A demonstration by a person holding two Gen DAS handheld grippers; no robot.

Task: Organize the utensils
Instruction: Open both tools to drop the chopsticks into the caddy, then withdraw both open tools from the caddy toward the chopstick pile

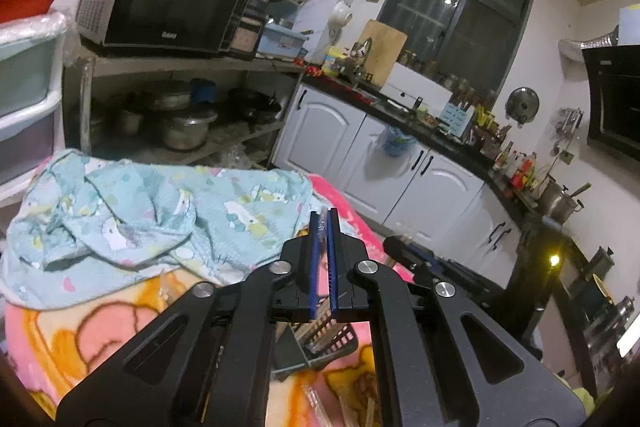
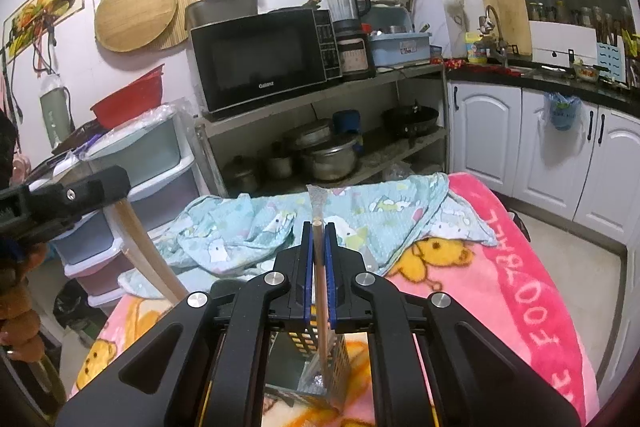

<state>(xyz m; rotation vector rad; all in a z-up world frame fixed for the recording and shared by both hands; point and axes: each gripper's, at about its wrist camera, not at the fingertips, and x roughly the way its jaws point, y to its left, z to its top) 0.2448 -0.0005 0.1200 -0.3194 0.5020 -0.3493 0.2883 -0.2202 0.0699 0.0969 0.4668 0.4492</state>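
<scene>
The right gripper (image 2: 319, 227) has its jaws clamped on wrapped chopsticks (image 2: 320, 291), their lower end inside the slotted holder (image 2: 320, 379) on the blanket-covered surface (image 2: 500, 287). Likely next: release. The left gripper (image 1: 323, 223) pinches another wrapped pair (image 2: 148, 251).

Home kitchen, small and crowded. Black microwave (image 2: 264, 55) sits on an open shelf rack, blender (image 2: 343, 3) beside it; pots and a wok (image 2: 410, 121) are stacked on the shelves below. White cabinets (image 2: 516, 143) run under a dark counter with a tap (image 2: 490, 27), cutting board (image 2: 507, 15) and spice jars. Round wooden boards (image 2: 134, 11) hang on the wall. Range hood (image 1: 612, 99) over a pot (image 1: 554, 201) at the stove. Plastic drawers (image 2: 152, 163) stand nearby.
</scene>
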